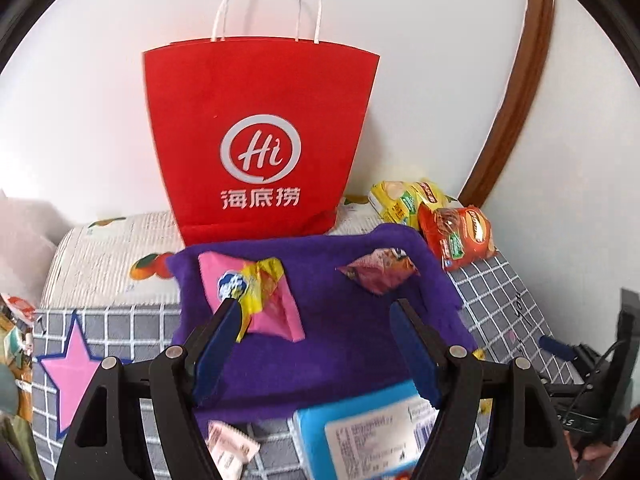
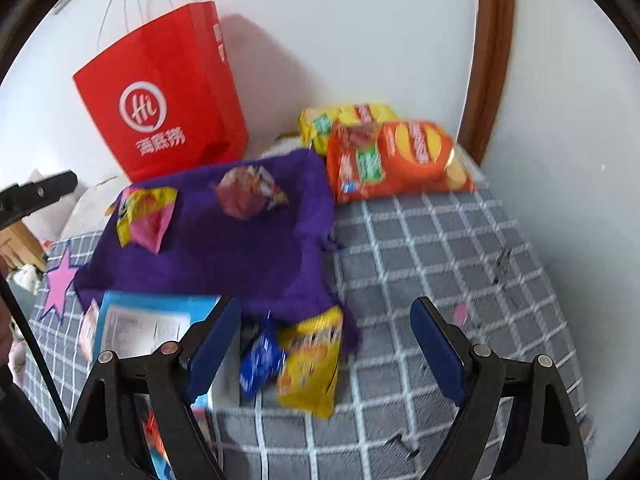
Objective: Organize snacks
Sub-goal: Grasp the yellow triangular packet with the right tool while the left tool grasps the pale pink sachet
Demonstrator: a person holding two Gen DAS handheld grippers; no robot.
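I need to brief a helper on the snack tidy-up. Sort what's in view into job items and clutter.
Job items:
- red paper bag
- purple cloth tray
- pink-yellow packet
- crumpled pink packet
- yellow crisp bag
- orange crisp bag
- blue box

Lying about:
- pink star on the bedcover
- brown wooden frame
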